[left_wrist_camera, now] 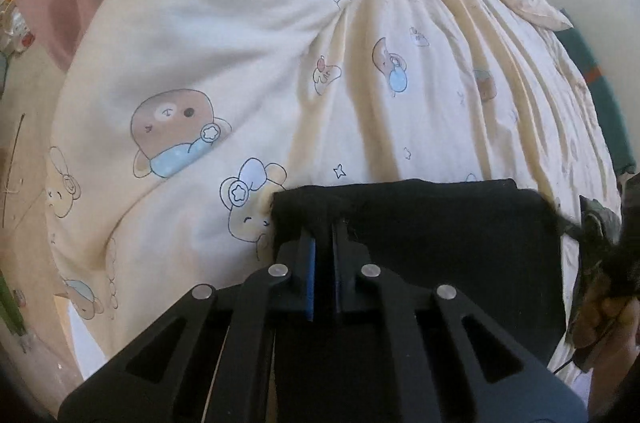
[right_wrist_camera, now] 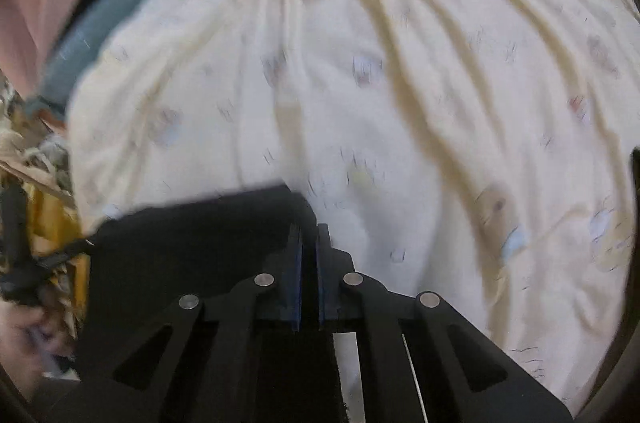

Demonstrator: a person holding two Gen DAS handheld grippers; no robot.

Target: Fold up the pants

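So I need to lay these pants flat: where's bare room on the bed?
Bare cream bear-print quilt stretches beyond the black pants, up to its bunched folds. It is crowded by the patterned clutter at the quilt's edge.

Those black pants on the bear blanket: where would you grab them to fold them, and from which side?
Best at the far hem's two corners, from above, as now: the left gripper pinches one corner of the black pants, the right gripper the other. The edge stretches straight between them over the cream blanket, so the cloth should lift evenly.
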